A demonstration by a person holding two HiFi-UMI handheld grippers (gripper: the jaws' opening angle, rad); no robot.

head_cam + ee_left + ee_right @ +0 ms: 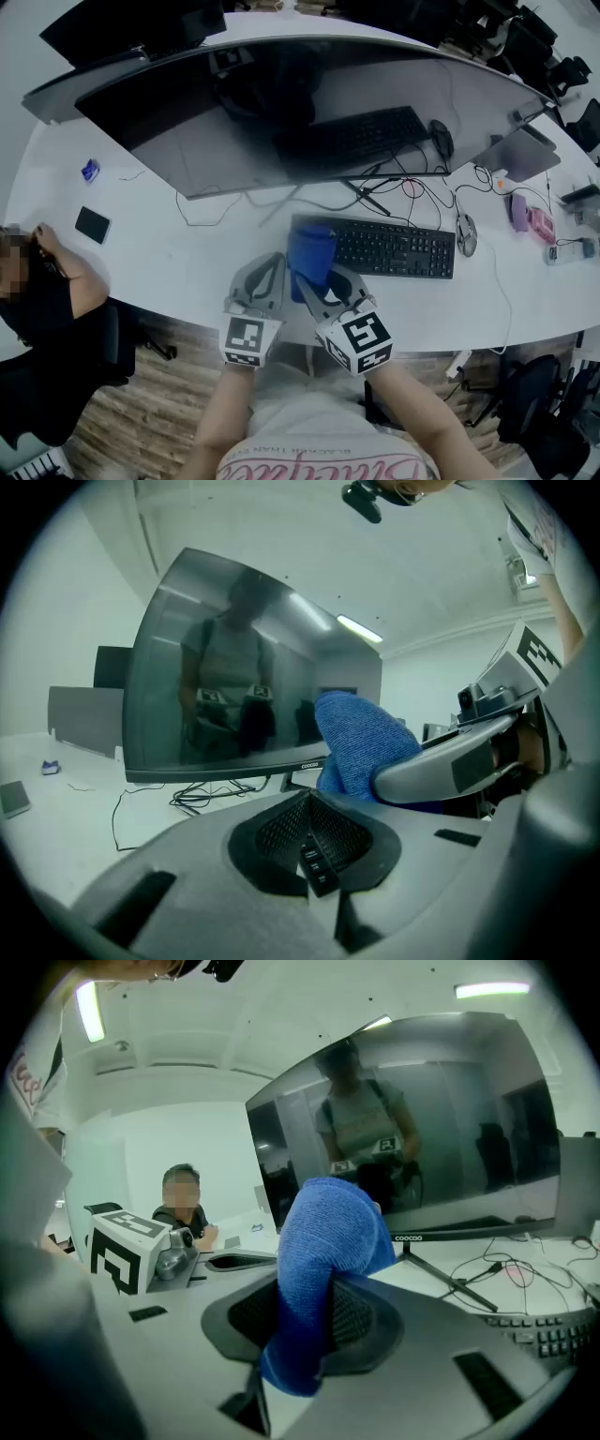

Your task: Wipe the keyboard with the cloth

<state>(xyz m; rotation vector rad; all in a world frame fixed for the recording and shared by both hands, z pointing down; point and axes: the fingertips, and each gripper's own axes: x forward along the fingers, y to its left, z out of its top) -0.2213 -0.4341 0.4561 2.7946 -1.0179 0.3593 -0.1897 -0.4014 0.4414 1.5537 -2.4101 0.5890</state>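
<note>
Your right gripper (302,1321) has its jaws closed on the cloth (330,1227). The blue fabric is pinched between the two pads, a short end hangs below them, and the bigger part stands up above them as a rounded, folded bundle. Your left gripper (309,829) has its jaws together with nothing between them, and it sits just beside the right one, on its left. In the head view the cloth is over the left end of the keyboard (398,248); I cannot tell if it touches the keys or is a little above them. The keyboard lies on the white desk (169,253) in front of the wide monitor (309,103), with thin cables (403,190) behind it. I judge the cloth to be light and soft, with a towel-like knit that is not slippery, so it will bend and fold easily and give almost no resistance. The hold at the fold looks secure, but the free bundle may flop, so press its rounded part flat on the keys. The keyboard seems light too and may slide on the smooth desk. Your empty left gripper could rest on its edge to steady it.
</note>
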